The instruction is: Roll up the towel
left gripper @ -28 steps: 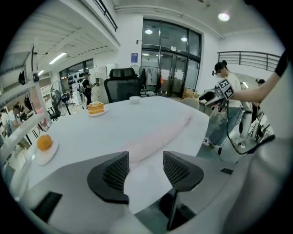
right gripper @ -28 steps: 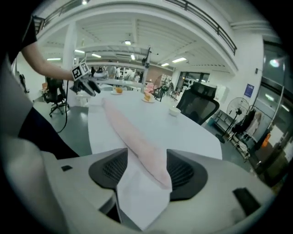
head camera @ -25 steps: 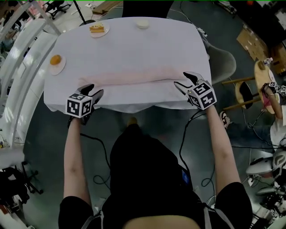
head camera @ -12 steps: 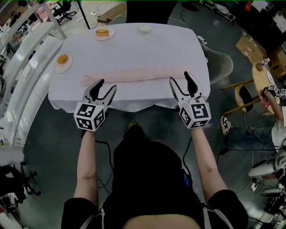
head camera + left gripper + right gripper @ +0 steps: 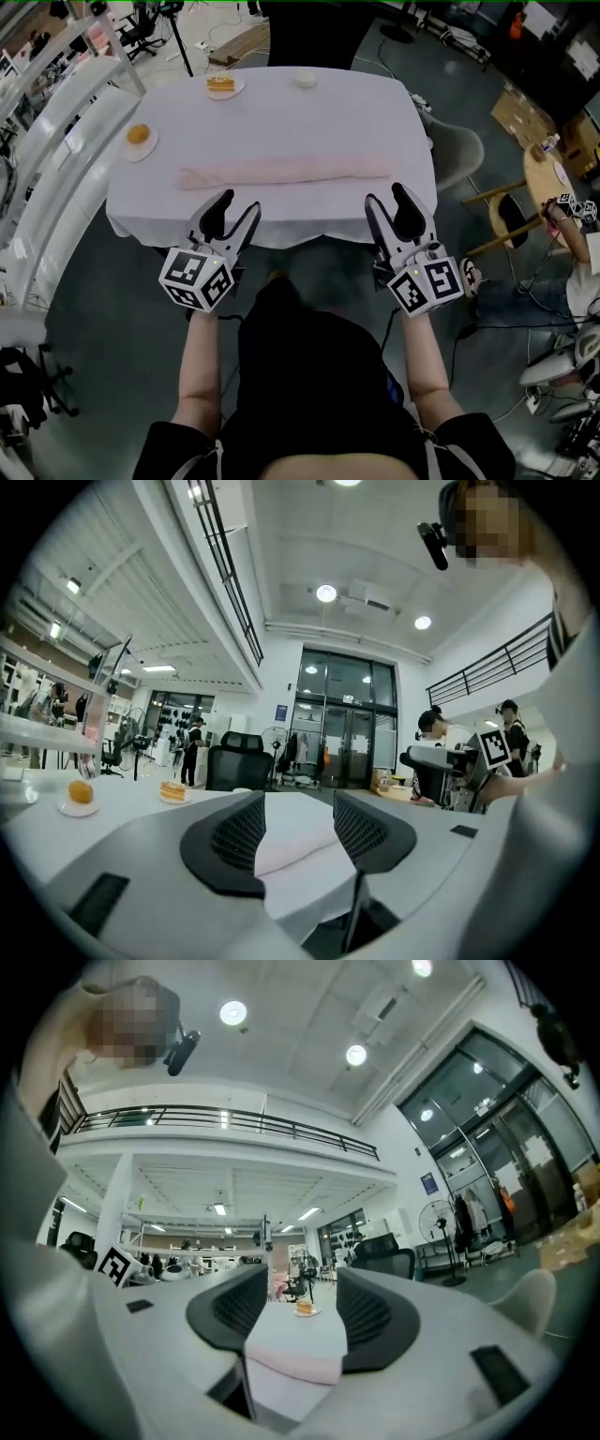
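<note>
The pale pink towel (image 5: 281, 172) lies as a long narrow roll across the white-clothed table (image 5: 281, 112), parallel to its near edge. My left gripper (image 5: 237, 203) hovers in the air on my side of the near edge, below the towel's left end, open and empty. My right gripper (image 5: 387, 197) hangs the same way below the towel's right end; its jaws have just been closing a little, with nothing between them, and still stand apart. In the left gripper view the towel (image 5: 291, 841) shows far off between the jaws, as does the towel (image 5: 295, 1358) in the right gripper view.
A plate with an orange item (image 5: 139, 139) sits at the table's left edge. A plate with a cake slice (image 5: 222, 84) and a small white bowl (image 5: 305, 80) stand at the far edge. A grey chair (image 5: 459, 150) and wooden stools (image 5: 548, 173) stand to the right.
Both grippers have lifted off the table's near edge and drawn back toward me, tilting up to level. The towel has stayed where it was.
</note>
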